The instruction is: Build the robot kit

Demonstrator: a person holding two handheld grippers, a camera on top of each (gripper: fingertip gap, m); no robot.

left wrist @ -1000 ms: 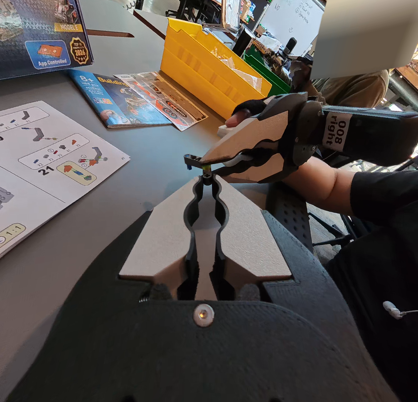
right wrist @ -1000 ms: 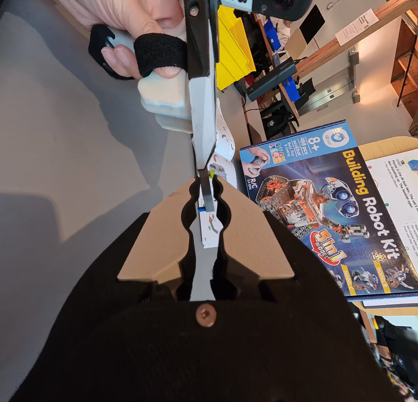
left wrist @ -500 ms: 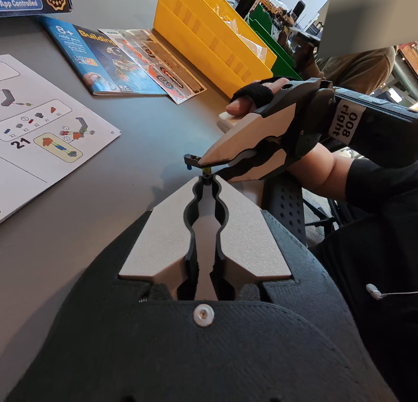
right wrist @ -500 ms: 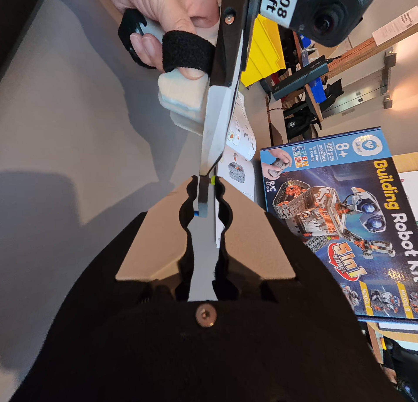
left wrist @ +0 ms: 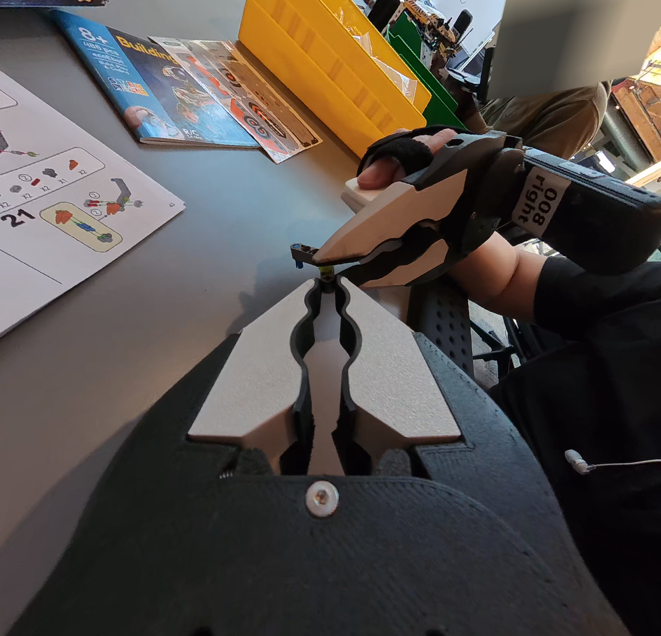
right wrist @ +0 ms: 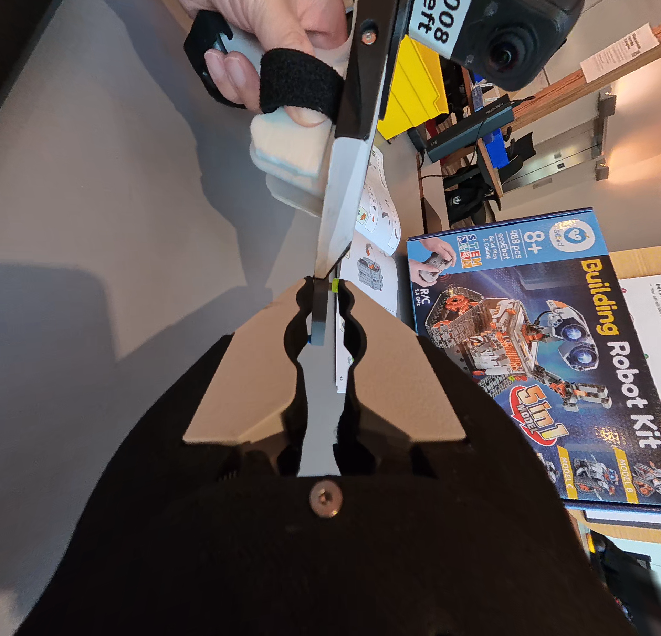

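In the left wrist view my left gripper (left wrist: 326,283) is shut on a small dark piece with a lime-green pin (left wrist: 325,271) at its tips. My right gripper (left wrist: 318,259) comes in from the right, held by a hand, and is shut on a dark grey holed beam (left wrist: 302,249) with a blue pin (left wrist: 298,264) under it. The beam sits right above the green pin, touching or nearly so. In the right wrist view the right gripper (right wrist: 322,283) clamps the grey beam (right wrist: 318,314). The left gripper (right wrist: 323,273) reaches down from above, with the green pin (right wrist: 335,284) beside the beam.
On the grey table (left wrist: 179,314) lie an open instruction sheet (left wrist: 53,196), a blue booklet (left wrist: 153,93) and a sticker sheet (left wrist: 257,107). A yellow bin (left wrist: 322,53) and a green bin (left wrist: 422,64) stand behind. The kit box (right wrist: 536,350) is to the right. A chair (left wrist: 443,332) is at the table edge. My two grippers' fingertips are within a few centimetres of each other.
Both grippers stay shut with their tips together. The left gripper has tilted and leans more to the right in the right wrist view. The right gripper now points more steeply down at the pin.
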